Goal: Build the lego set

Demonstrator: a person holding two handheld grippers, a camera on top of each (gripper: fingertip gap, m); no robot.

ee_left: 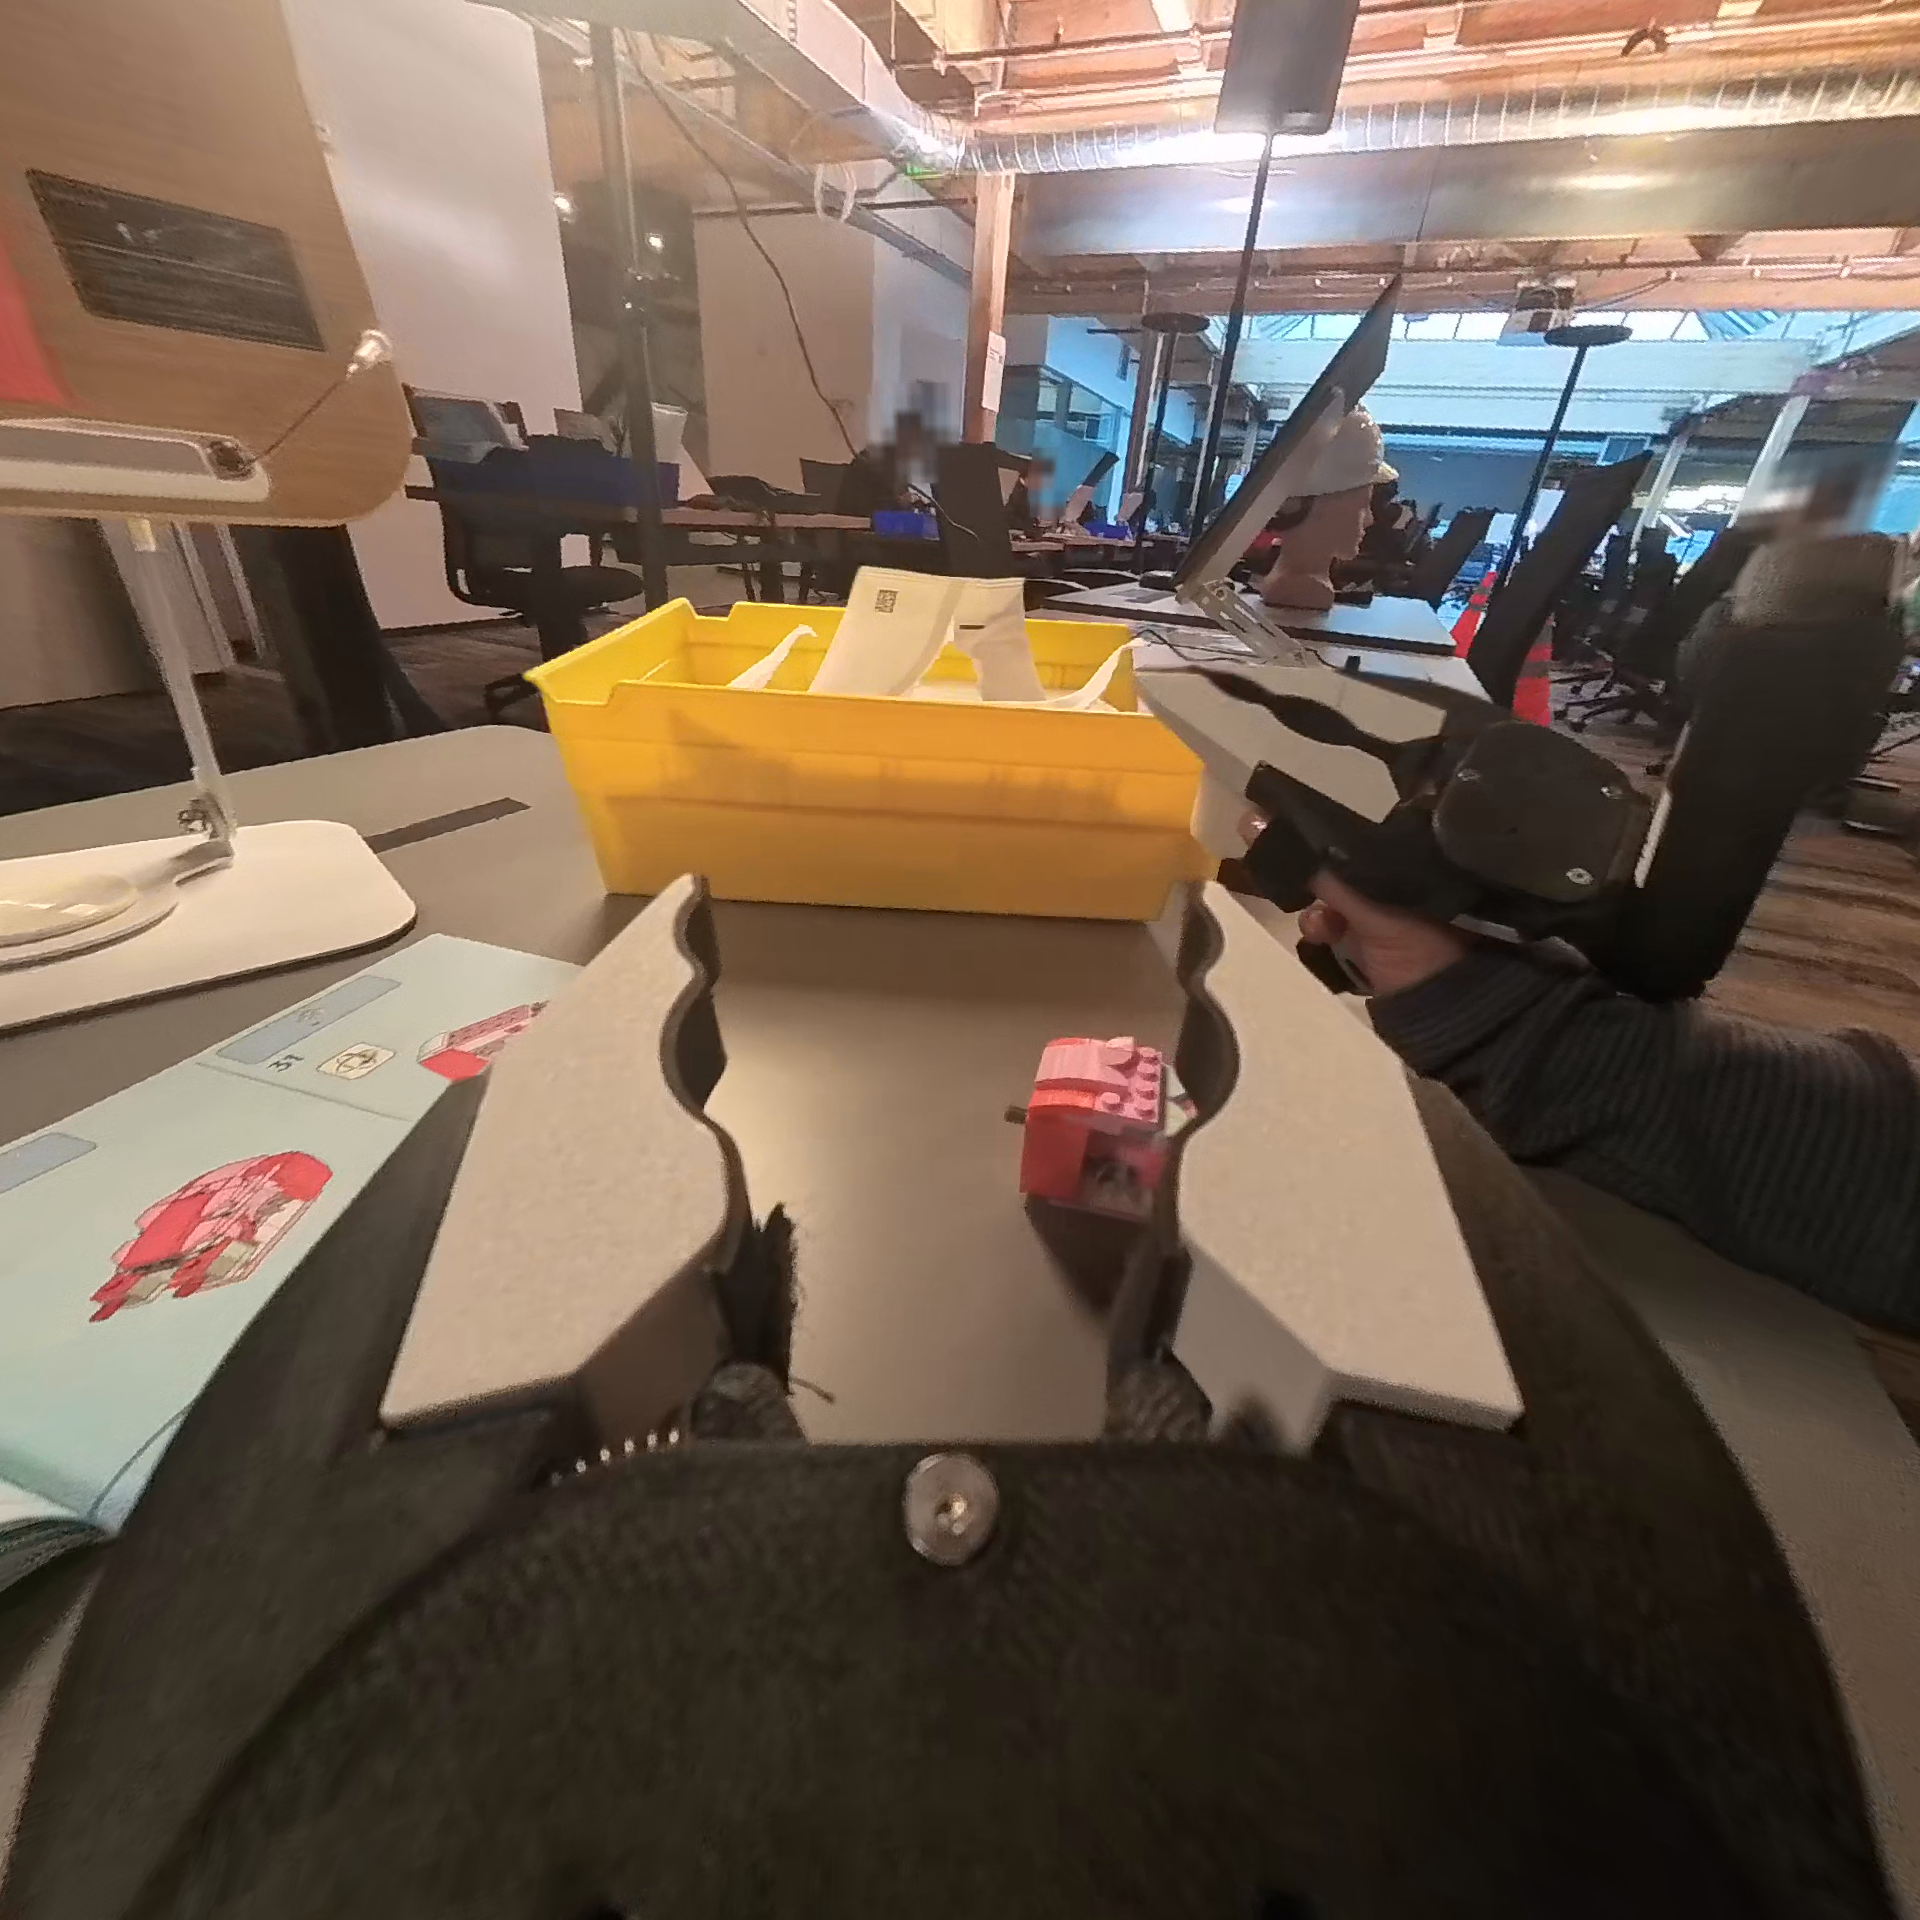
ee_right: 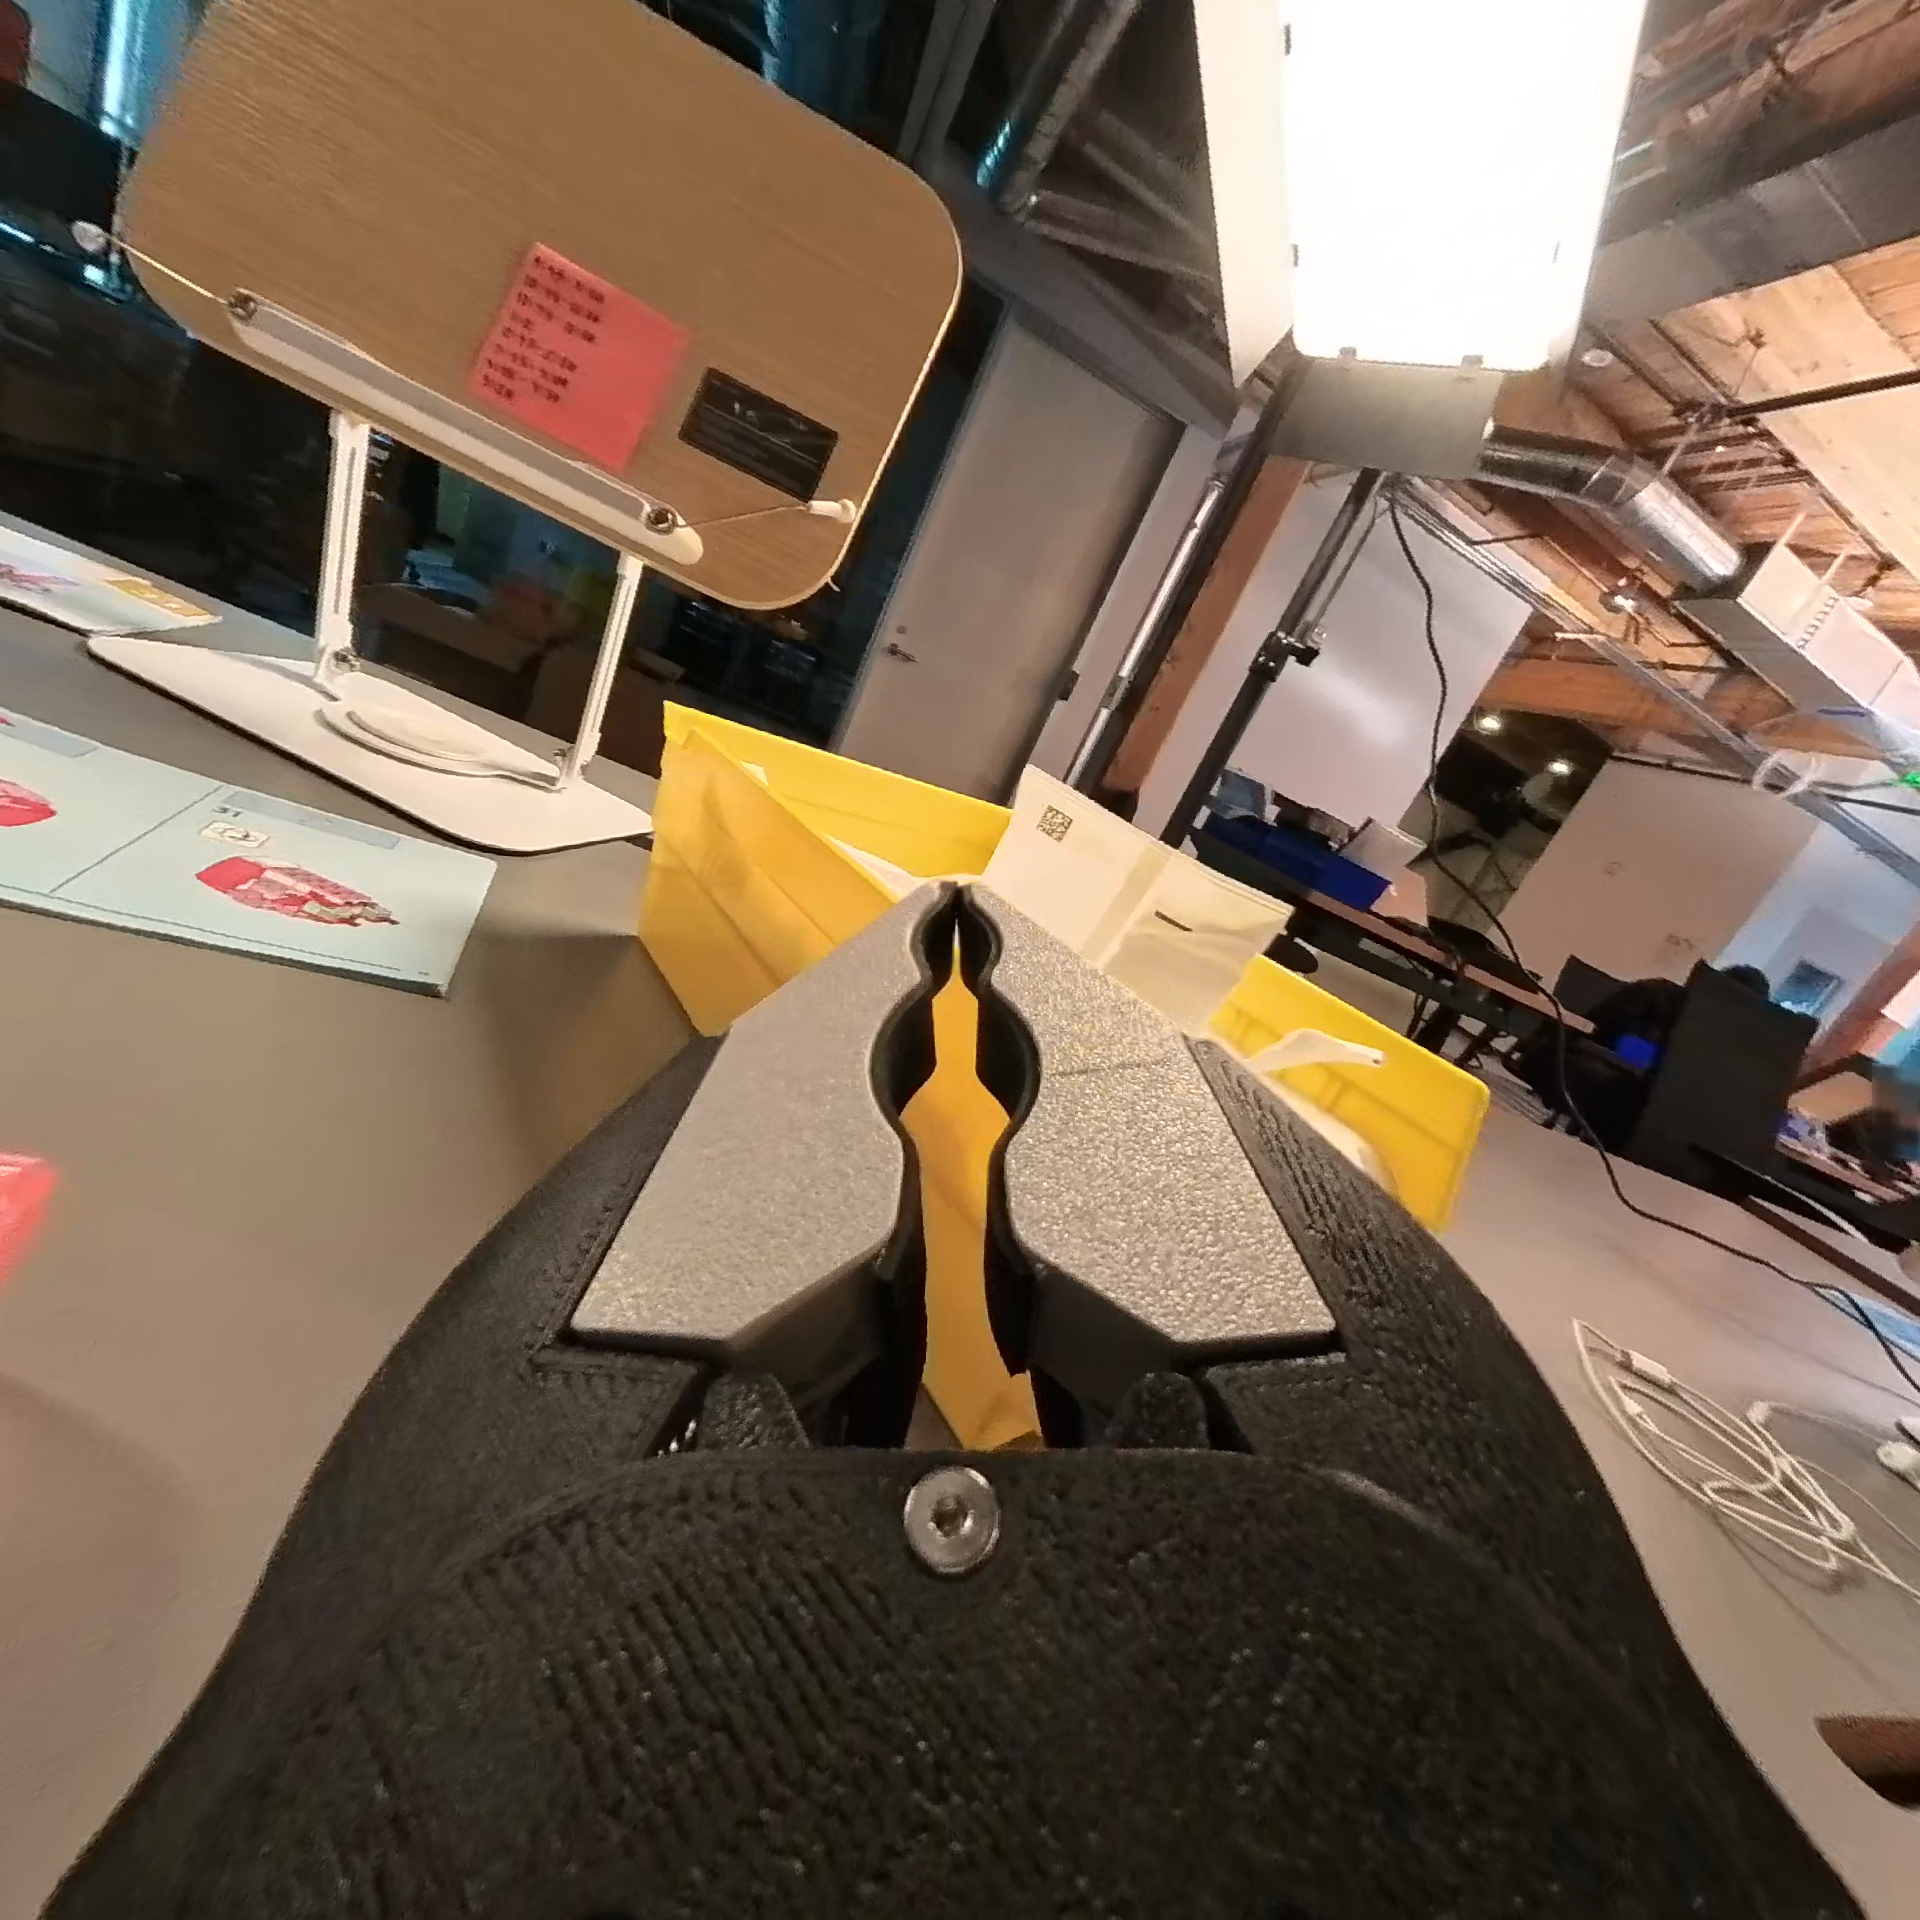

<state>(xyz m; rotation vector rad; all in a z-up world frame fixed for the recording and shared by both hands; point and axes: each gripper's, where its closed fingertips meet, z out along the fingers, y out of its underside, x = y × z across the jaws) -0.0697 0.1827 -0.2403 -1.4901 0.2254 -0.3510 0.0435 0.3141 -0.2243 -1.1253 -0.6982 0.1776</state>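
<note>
Fingers of left gripper (ee_left: 948, 914) spread wide, nothing gripped; small red and pink brick block (ee_left: 1101, 1117) sits on grey table (ee_left: 914, 1049) between them, hard against right finger (ee_left: 1299, 1122), well clear of left one. Blocky, studs up, no clear long axis. Beyond: yellow bin (ee_left: 894, 800) w/ white bags. Right gripper (ee_right: 958, 889) raised by bin, tips pinched together, empty, farther from block.

This is a big open office. Long rows of dark desks (ee_left: 790, 520) and black rolling chairs (ee_left: 520, 561) fill the room. Bare wooden roof beams (ee_left: 1455, 260) and a shiny silver air pipe (ee_left: 1091, 156) run overhead.
</note>
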